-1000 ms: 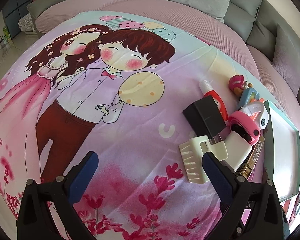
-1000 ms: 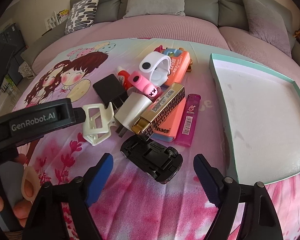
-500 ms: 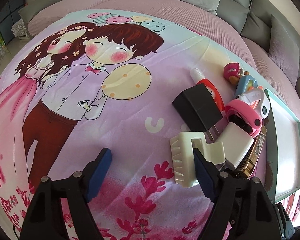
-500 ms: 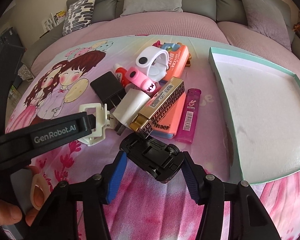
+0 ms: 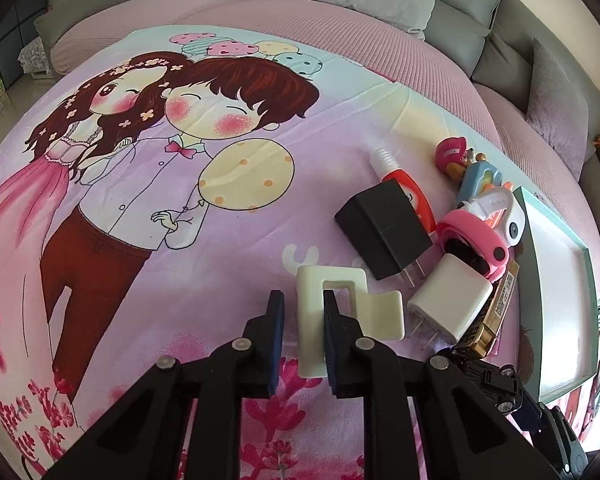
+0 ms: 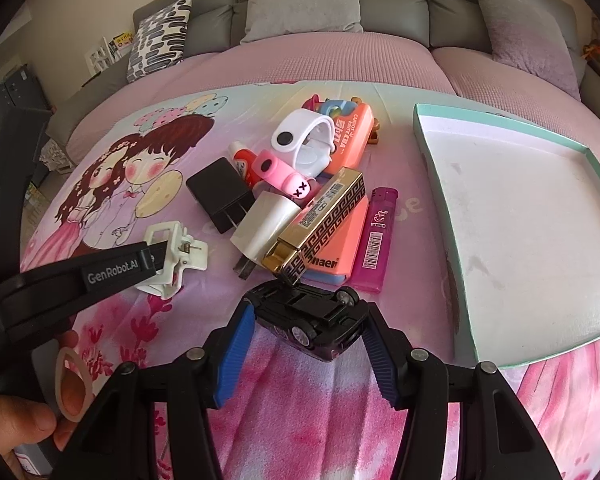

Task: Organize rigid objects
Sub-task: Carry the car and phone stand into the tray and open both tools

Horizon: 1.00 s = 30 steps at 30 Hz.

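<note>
Left gripper [image 5: 303, 334]: jaws drawn close on one arm of the cream hair claw clip [image 5: 340, 312], which lies on the cartoon-print blanket [image 5: 140, 240]. Contact on the right pad looks firm; whether the left pad touches I cannot tell. The clip does not look lifted.

Right gripper [image 6: 306, 344]: blue pads [image 6: 236, 354] flank the black toy car [image 6: 312, 316], upside down, wheels up. The jaws look closed onto its sides, though a full clench is not certain.

Just beyond the car: gold-patterned box [image 6: 320, 220] leaning over a white charger [image 6: 266, 226], black charger [image 6: 218, 194] to its left, purple lighter [image 6: 376, 236] to the right, pink and white wristbands farther back.

Teal-rimmed tray [image 6: 432, 168] sits right of the pile, nothing in it yet.

Judgement: grasp step, both hands at once. The next move calls for lifting the car clear of the gold box overhanging it, then carrying right to the tray; the clip has the longer trip across the pile.
</note>
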Tool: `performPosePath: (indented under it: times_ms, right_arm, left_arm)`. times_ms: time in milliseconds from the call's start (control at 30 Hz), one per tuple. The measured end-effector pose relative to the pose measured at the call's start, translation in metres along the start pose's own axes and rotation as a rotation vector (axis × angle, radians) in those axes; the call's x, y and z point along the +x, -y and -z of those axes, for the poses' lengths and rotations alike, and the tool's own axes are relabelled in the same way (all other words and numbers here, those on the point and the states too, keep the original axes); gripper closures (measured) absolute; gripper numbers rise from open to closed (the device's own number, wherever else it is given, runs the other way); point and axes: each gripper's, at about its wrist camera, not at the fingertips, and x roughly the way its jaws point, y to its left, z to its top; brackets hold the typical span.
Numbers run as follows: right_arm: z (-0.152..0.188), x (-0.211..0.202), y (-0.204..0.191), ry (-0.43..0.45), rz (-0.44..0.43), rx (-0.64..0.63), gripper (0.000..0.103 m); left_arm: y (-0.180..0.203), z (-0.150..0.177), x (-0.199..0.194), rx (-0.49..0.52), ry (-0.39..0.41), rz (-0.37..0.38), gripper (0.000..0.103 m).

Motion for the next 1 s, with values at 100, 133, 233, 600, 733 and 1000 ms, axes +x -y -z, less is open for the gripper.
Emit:
performPosePath:
  times_ms: [100,133,233,600,733,1000]
  right_arm:
    - [-0.001,-0.007,0.001,0.019,-0.003,-0.001,0.046]
    - [-0.001,-0.01,0.001,0.024,-0.002,-0.001,0.046]
    - [-0.003,-0.017,0.002,0.043,-0.004,0.0,0.046]
    - [-0.015,-0.058,0.011,0.191,-0.01,0.024,0.046]
    - [-0.02,-0.067,0.025,0.236,0.026,0.043,0.046]
    - [-0.023,-0.062,0.086,0.286,0.141,0.172,0.046]
  left_arm:
    - [-0.003,0.003,-0.009,-0.005,0.017,0.007,0.09]
    - [-0.003,0.002,-0.012,-0.007,0.025,0.007,0.09]
    - [-0.004,0.002,-0.021,-0.011,0.051,0.013,0.09]
    - [0.004,-0.005,-0.059,0.006,0.155,0.051,0.091]
    - [0.011,-0.005,-0.067,0.025,0.178,0.059,0.091]
    - [0.039,0.001,-0.058,0.096,0.141,0.099,0.091]
